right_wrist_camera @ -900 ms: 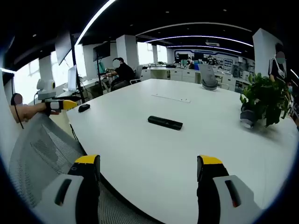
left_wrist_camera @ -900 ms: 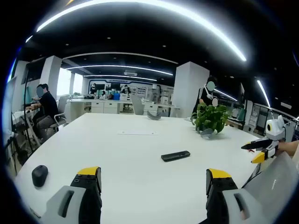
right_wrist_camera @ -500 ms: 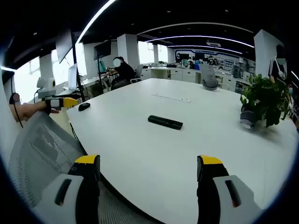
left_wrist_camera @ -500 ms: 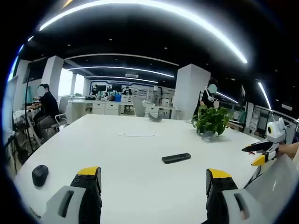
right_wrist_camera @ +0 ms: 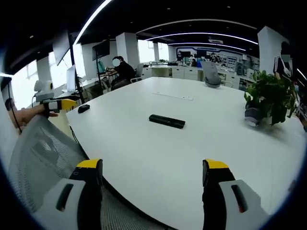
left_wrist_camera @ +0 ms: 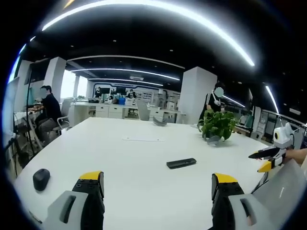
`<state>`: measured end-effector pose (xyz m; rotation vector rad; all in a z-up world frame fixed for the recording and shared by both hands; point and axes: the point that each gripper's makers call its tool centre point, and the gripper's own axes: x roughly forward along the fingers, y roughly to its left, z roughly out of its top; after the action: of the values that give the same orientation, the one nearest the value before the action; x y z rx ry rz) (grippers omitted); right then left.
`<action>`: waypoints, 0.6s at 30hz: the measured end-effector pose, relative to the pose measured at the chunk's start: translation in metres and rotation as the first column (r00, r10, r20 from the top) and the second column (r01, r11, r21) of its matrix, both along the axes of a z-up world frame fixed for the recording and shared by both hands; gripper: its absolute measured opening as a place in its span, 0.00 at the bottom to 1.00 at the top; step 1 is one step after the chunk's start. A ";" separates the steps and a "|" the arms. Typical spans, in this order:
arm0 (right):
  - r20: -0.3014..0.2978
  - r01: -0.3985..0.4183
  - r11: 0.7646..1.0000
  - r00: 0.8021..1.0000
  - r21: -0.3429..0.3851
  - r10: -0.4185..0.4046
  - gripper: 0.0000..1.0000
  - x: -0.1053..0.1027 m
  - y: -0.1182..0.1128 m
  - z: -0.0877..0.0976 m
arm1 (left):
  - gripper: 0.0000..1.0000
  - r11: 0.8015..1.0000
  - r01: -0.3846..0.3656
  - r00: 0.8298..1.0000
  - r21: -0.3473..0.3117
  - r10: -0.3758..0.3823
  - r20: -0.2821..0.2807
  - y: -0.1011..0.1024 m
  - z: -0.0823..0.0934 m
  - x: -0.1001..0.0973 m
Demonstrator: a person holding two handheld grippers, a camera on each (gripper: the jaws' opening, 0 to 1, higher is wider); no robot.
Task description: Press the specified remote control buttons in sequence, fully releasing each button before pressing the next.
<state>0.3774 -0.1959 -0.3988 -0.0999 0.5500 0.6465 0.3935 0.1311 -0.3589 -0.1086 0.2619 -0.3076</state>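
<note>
A black remote control [left_wrist_camera: 181,163] lies flat near the middle of the white table [left_wrist_camera: 134,153]; in the right gripper view the remote control [right_wrist_camera: 166,121] sits well ahead of the jaws. My left gripper [left_wrist_camera: 157,184] is open over the table's near edge, nothing between its jaws. My right gripper [right_wrist_camera: 152,173] is open too, held above the table's edge, empty. The right gripper [left_wrist_camera: 265,160] also appears at the far right of the left gripper view, and the left gripper [right_wrist_camera: 61,104] at the far left of the right gripper view.
A black computer mouse [left_wrist_camera: 41,178] rests near the table's left corner. A potted green plant [left_wrist_camera: 217,125] stands at the far right of the table. A grey mesh chair back [right_wrist_camera: 43,158] is close to my right gripper. People sit and stand at desks beyond.
Both cameras drifted slightly; in the right gripper view the remote and table sit a little higher. The remote has not moved and both grippers stay open.
</note>
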 end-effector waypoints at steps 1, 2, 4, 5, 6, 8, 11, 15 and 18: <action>0.001 0.001 1.000 1.000 -0.001 -0.001 0.89 0.000 -0.001 0.000 | 0.97 1.000 0.002 1.000 0.000 -0.002 0.001 0.000 0.000 0.000; 0.003 0.002 1.000 1.000 -0.001 -0.002 0.89 0.001 -0.001 0.000 | 0.97 1.000 0.004 1.000 0.001 -0.004 0.001 0.000 0.000 0.000; 0.007 0.006 1.000 1.000 0.002 -0.006 0.89 0.002 -0.001 0.002 | 0.97 1.000 0.009 1.000 0.002 -0.009 -0.002 -0.001 -0.001 0.000; 0.013 0.010 1.000 1.000 0.003 -0.010 0.89 0.003 -0.002 0.003 | 0.97 1.000 0.010 1.000 0.001 -0.010 -0.004 -0.001 -0.001 0.000; 0.017 0.014 1.000 1.000 0.004 -0.014 0.89 0.003 -0.002 0.003 | 0.97 1.000 0.012 1.000 -0.001 -0.012 -0.006 -0.001 -0.001 0.000; 0.018 0.021 1.000 1.000 0.007 -0.021 0.89 0.003 -0.003 0.004 | 0.97 1.000 0.013 1.000 0.000 -0.013 -0.006 -0.001 -0.002 0.001; 0.017 0.023 1.000 1.000 0.014 -0.023 0.89 0.004 -0.003 0.005 | 0.97 1.000 0.015 1.000 0.002 -0.015 -0.012 -0.001 -0.003 0.001; 0.018 0.018 1.000 1.000 0.012 -0.019 0.89 0.004 -0.003 0.004 | 0.97 1.000 0.018 1.000 0.005 -0.017 -0.017 -0.001 -0.004 0.001; 0.017 0.019 1.000 1.000 0.014 -0.019 0.89 0.004 -0.003 0.004 | 0.97 1.000 0.017 1.000 0.011 -0.017 -0.022 0.000 -0.006 0.001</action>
<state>0.3816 -0.1989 -0.3946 -0.0869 0.5295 0.6304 0.3943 0.1307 -0.3646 -0.0986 0.2868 -0.3222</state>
